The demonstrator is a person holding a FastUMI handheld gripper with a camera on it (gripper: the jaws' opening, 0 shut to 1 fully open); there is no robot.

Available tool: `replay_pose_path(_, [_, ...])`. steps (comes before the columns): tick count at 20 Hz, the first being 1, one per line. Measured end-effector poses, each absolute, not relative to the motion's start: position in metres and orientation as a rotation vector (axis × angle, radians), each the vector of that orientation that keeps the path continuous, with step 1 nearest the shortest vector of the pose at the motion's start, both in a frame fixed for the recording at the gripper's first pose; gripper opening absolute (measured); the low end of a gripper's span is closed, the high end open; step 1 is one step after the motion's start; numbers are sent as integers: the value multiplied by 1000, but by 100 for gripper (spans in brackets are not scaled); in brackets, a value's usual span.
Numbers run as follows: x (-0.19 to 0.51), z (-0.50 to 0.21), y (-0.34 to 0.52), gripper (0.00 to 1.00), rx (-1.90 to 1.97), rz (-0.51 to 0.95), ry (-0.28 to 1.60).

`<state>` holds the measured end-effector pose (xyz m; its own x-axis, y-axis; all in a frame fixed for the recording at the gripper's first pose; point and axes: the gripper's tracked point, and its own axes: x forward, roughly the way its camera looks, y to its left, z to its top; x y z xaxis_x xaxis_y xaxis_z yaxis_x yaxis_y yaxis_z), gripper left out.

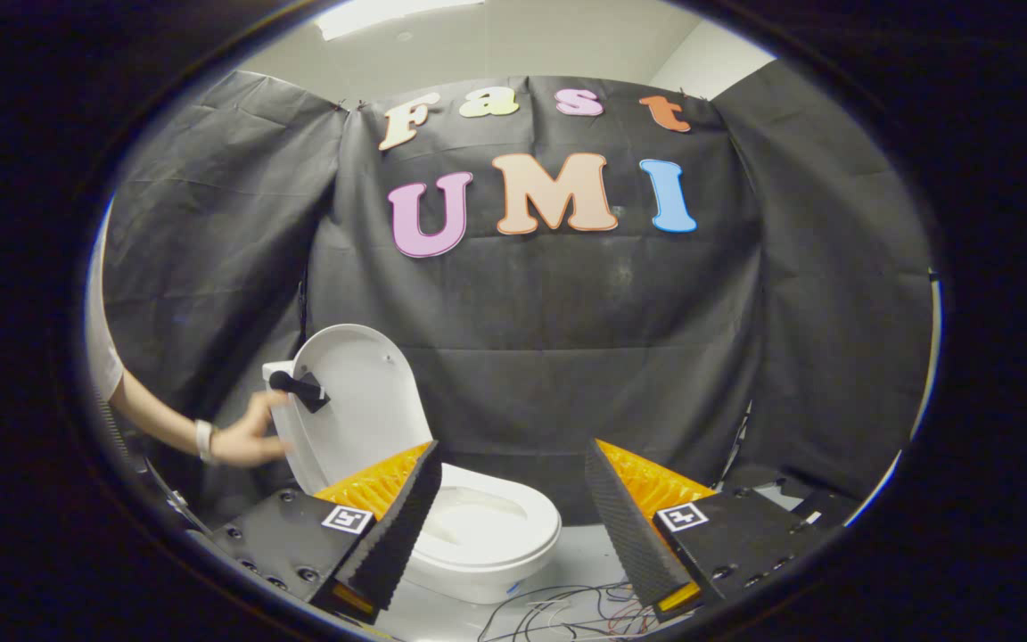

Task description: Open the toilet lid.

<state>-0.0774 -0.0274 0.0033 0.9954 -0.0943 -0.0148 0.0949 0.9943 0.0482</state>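
Toilet lid (362,401) raised, near upright, behind bowl (487,526). Person's hand (250,437) touching lid edge beside black knob (299,389). Gripper (509,517) jaws spread wide, empty, well short of lid. Opening step judged complete; next: withdraw clear of loose wires (567,611) on floor.

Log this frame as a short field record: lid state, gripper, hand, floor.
lid: white oval plastic toilet lid raised upright, beyond the fingers
bowl: white ceramic toilet bowl uncovered, partly behind one finger
gripper: gripper open, fingers spread, holding nothing
hand: person's hand at the lid's edge, beside a black handle
floor: loose wires ahead of the fingers
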Motion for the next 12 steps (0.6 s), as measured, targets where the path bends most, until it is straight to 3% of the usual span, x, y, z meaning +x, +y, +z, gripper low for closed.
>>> replay_pose_path(12, [-79,4,-26,100,50,-95,13])
